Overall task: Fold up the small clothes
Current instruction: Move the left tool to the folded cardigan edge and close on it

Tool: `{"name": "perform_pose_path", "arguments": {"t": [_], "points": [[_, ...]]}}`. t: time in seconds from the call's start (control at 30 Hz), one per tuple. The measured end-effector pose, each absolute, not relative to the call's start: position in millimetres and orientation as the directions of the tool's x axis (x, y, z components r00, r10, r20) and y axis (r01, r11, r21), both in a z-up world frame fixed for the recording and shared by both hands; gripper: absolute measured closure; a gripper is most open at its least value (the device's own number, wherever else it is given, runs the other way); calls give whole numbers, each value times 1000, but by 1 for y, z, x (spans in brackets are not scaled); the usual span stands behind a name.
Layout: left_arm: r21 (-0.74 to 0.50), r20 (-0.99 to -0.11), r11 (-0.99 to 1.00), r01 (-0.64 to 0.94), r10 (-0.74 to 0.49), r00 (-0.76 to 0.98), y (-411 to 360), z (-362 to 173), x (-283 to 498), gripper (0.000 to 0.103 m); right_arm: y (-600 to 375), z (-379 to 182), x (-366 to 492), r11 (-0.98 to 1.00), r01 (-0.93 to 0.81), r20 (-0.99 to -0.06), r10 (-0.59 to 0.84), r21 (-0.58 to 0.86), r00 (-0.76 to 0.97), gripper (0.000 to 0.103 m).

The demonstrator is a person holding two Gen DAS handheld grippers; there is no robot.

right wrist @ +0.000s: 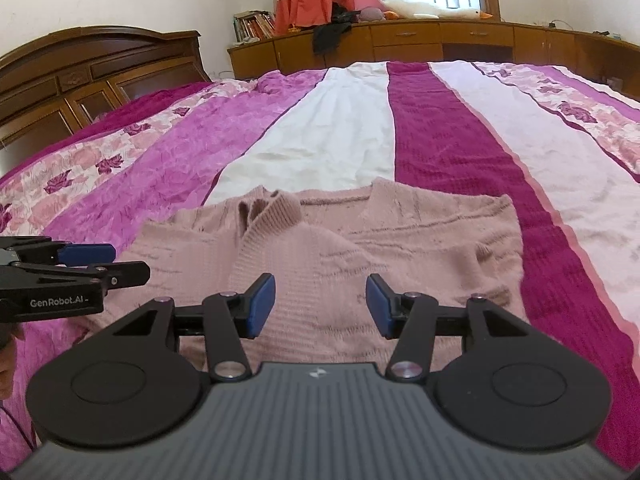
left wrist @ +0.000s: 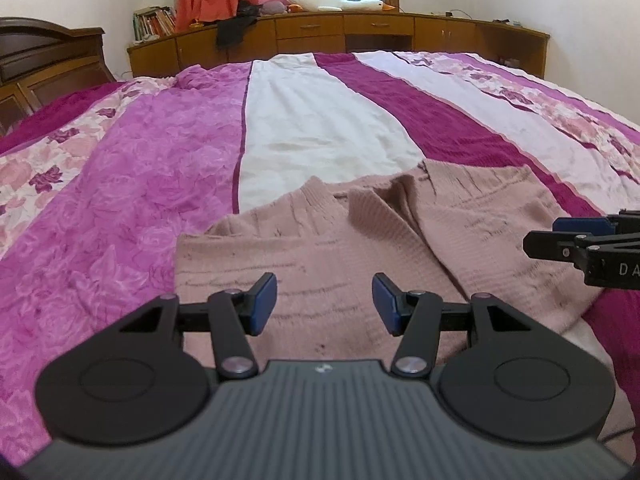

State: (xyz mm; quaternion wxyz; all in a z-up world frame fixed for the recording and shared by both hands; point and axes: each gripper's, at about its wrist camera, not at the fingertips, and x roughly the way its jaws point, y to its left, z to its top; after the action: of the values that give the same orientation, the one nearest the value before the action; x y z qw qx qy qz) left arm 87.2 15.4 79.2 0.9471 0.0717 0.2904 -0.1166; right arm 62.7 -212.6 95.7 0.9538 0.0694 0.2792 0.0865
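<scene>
A dusty-pink knitted sweater (left wrist: pixel 340 248) lies partly folded on the striped bedspread, a ribbed sleeve cuff (left wrist: pixel 372 200) laid across its middle. It also shows in the right wrist view (right wrist: pixel 400 240). My left gripper (left wrist: pixel 324 304) is open and empty, hovering over the sweater's near left part. My right gripper (right wrist: pixel 320 306) is open and empty over the sweater's near middle. Each gripper shows in the other's view: the right one at the right edge (left wrist: pixel 560 236), the left one at the left edge (right wrist: pixel 120 260).
The bed (left wrist: pixel 312 120) has purple, white and floral stripes. A dark wooden headboard (right wrist: pixel 80 76) stands at the left. Low wooden cabinets (left wrist: pixel 360 36) run along the far wall, with books, a dark cloth and a plush goose (left wrist: pixel 332 0) under the window.
</scene>
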Motion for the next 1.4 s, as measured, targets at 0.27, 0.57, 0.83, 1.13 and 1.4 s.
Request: {"name": "perform_pose_path", "arguments": {"t": [0.27, 0.57, 0.83, 1.13, 1.4], "points": [[93, -593, 946, 312, -199, 780, 4, 67, 70, 48, -216, 90, 48, 976, -105, -531, 193, 192, 825, 44], [116, -621, 930, 348, -206, 756, -3, 53, 67, 48, -225, 81, 44, 975, -68, -550, 176, 212, 816, 44], [140, -631, 914, 380, -213, 746, -9, 41, 66, 48, -227, 75, 42, 972, -56, -558, 177, 228, 811, 44], [222, -617, 890, 399, -188, 764, -19, 34, 66, 48, -229, 71, 39, 972, -55, -566, 178, 229, 805, 44], [269, -612, 846, 461, -219, 760, -32, 30, 61, 48, -231, 69, 37, 971, -53, -574, 182, 234, 799, 44]]}}
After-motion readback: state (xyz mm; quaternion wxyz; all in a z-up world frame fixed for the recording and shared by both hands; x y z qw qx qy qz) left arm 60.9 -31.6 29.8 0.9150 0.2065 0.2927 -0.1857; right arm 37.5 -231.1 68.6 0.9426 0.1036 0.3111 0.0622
